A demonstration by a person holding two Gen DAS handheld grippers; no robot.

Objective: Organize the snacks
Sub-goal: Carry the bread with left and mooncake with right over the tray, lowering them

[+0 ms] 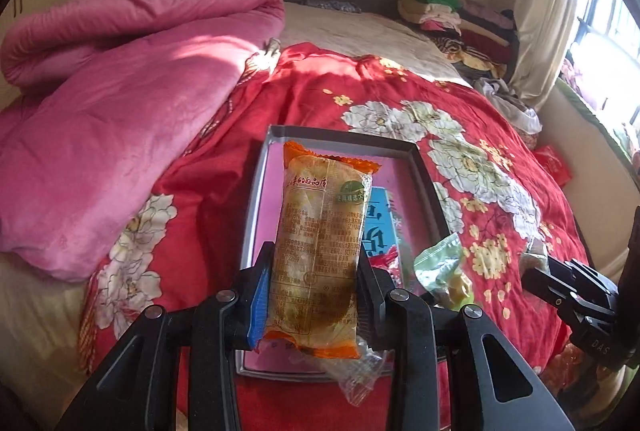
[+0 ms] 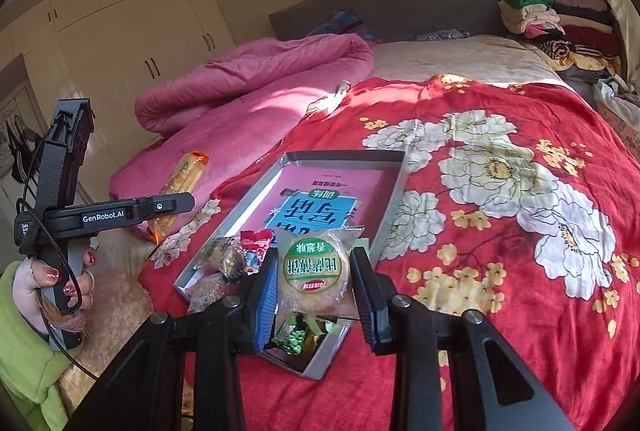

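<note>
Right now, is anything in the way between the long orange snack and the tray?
Nothing visible blocks it. The left gripper holds the long orange snack above the silver tray. The tray's far half, over the pink book, is bare; small snacks crowd the near end.

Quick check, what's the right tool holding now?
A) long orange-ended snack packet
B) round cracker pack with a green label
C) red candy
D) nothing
B: in the right wrist view the right tool is shut on the round cracker pack with the green label, above the near end of the grey tray; the long orange-ended snack packet is in the left tool.
</note>
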